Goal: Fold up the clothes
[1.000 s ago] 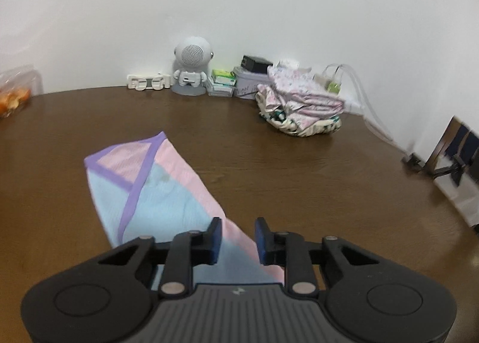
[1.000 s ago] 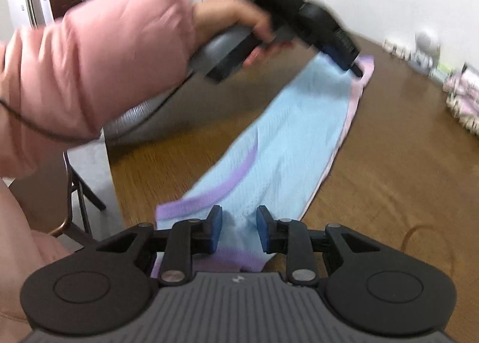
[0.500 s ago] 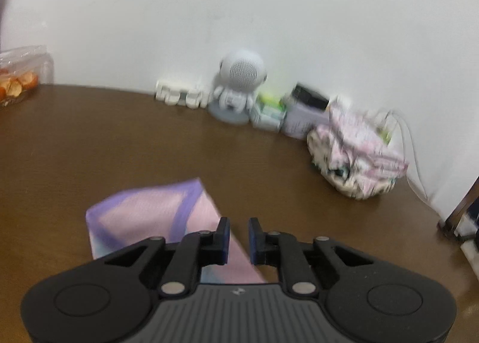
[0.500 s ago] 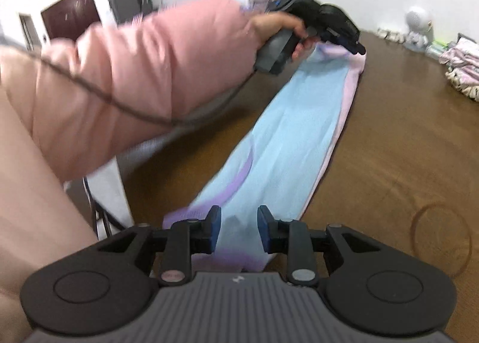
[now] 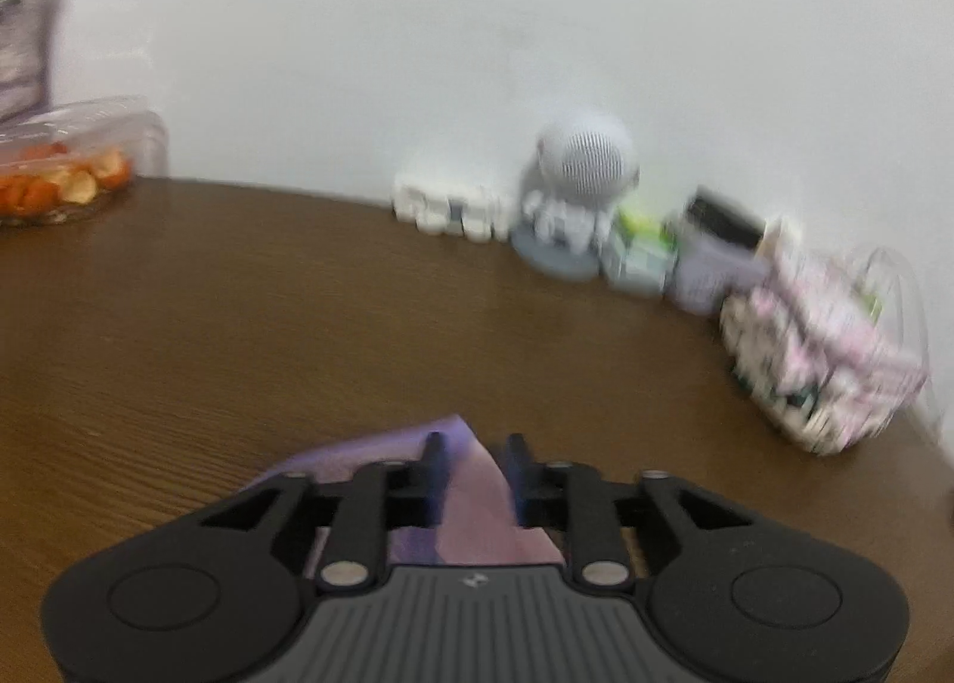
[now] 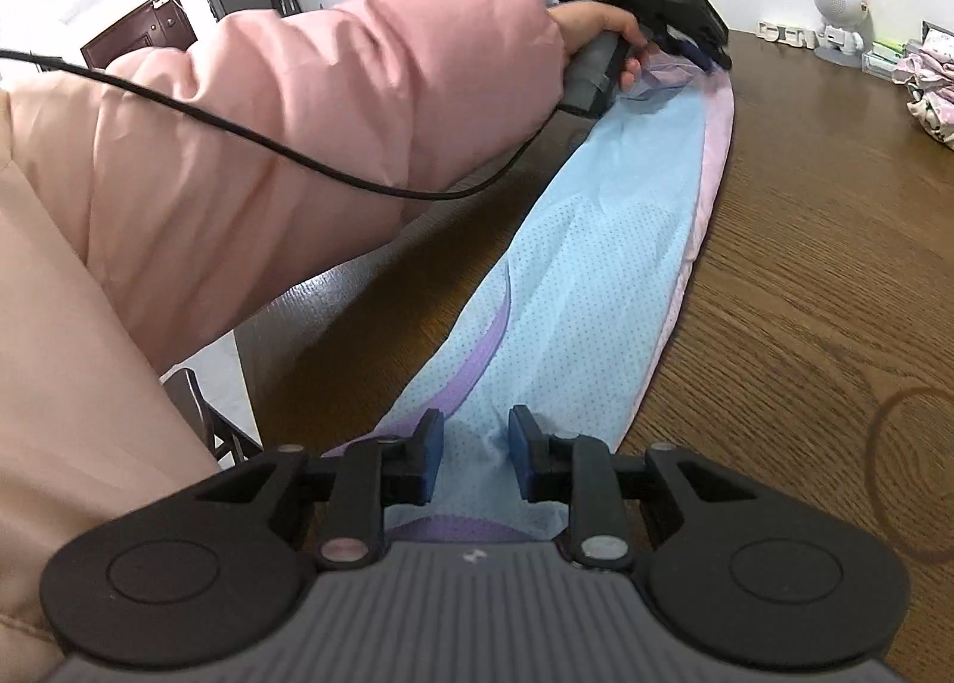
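Note:
A long blue, pink and purple garment (image 6: 602, 265) lies stretched along the brown table (image 6: 805, 241). My right gripper (image 6: 474, 450) is open, its fingers either side of the garment's near end. My left gripper (image 5: 474, 468) is open over the far purple-pink corner (image 5: 471, 504), which lies between its fingers. In the right wrist view the left gripper (image 6: 697, 39) sits at the garment's far end, held by a hand in a pink sleeve (image 6: 334, 134).
Along the wall stand a white robot-shaped speaker (image 5: 581, 194), a white power strip (image 5: 447, 209), small boxes (image 5: 644, 259) and a bundle of patterned pink clothes (image 5: 817, 361). A clear box of orange food (image 5: 59, 170) is at the far left. A ring stain (image 6: 912, 468) marks the table.
My left gripper has moved forward along the garment to its far corner, so less cloth shows ahead of it. The right gripper has stayed at the near end.

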Tool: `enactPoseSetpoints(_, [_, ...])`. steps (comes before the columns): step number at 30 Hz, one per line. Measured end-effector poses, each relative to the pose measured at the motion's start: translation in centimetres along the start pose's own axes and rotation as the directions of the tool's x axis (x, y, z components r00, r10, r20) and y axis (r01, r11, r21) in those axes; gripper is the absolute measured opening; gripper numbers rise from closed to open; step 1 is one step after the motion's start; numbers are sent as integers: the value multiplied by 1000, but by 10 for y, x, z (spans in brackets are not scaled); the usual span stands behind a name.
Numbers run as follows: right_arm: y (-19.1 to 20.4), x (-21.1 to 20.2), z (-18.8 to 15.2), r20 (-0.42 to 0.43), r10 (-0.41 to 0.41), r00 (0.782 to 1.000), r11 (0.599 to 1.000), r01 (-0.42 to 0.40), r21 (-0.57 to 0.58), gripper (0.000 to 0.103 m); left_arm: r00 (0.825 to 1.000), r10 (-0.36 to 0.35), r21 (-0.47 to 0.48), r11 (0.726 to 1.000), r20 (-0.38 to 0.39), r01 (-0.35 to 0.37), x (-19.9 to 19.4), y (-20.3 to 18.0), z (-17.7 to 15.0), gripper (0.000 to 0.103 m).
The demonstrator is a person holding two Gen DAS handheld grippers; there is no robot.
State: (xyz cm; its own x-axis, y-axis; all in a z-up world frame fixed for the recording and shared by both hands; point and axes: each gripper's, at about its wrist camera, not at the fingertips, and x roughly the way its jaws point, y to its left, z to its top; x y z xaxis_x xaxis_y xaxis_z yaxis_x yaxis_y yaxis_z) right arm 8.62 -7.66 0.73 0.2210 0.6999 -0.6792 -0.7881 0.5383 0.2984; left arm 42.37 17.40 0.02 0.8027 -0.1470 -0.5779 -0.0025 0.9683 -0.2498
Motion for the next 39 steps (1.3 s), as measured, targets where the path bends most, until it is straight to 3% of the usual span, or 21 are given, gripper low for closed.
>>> enactPoseSetpoints(1, [-1,0,-1,6,4,1000,1000,-4,4,28,1000,-14,-14,1000,23,15,-12,1,2,50])
enactPoseSetpoints(3, [-2,-6,-2,43,13,999,1000,-14,17,32,997,-56,3,998,53,56,-41,0,3,59])
enactPoseSetpoints(5, [-2,-16,-3,86,17,996,1000,-19,20,44,995,-86,75,994,56,81,-77,-6,-2,85])
enactPoseSetpoints(7, [2,-25,-6,123,13,992,1000,-14,8,59,995,-74,169,984,70,61,-117,-15,-15,98])
enactPoseSetpoints(10, [8,-35,-9,165,5,986,1000,-3,-9,84,993,-46,322,947,111,8,-182,-33,-51,103])
enactPoseSetpoints(13, [15,-44,-17,202,-10,979,1000,14,-19,101,993,-27,378,926,112,-18,-235,-55,-96,103])
enactPoseSetpoints(17, [21,-58,-30,243,-37,969,999,39,-4,103,997,-14,348,937,69,-11,-288,-75,-160,103])
enactPoseSetpoints(20, [21,-65,-41,255,-80,964,997,72,40,103,996,-27,322,947,80,0,-323,-87,-208,103])
enactPoseSetpoints(25, [21,-74,-58,273,-128,953,987,96,128,103,995,16,173,984,101,-33,-367,-98,-265,103])
enactPoseSetpoints(31, [29,-83,-69,285,-158,945,980,115,162,103,998,17,101,995,52,-22,-383,-95,-290,103])
enactPoseSetpoints(39, [46,-86,-71,286,-167,944,982,133,133,103,998,10,89,996,63,-15,-400,-97,-301,103])
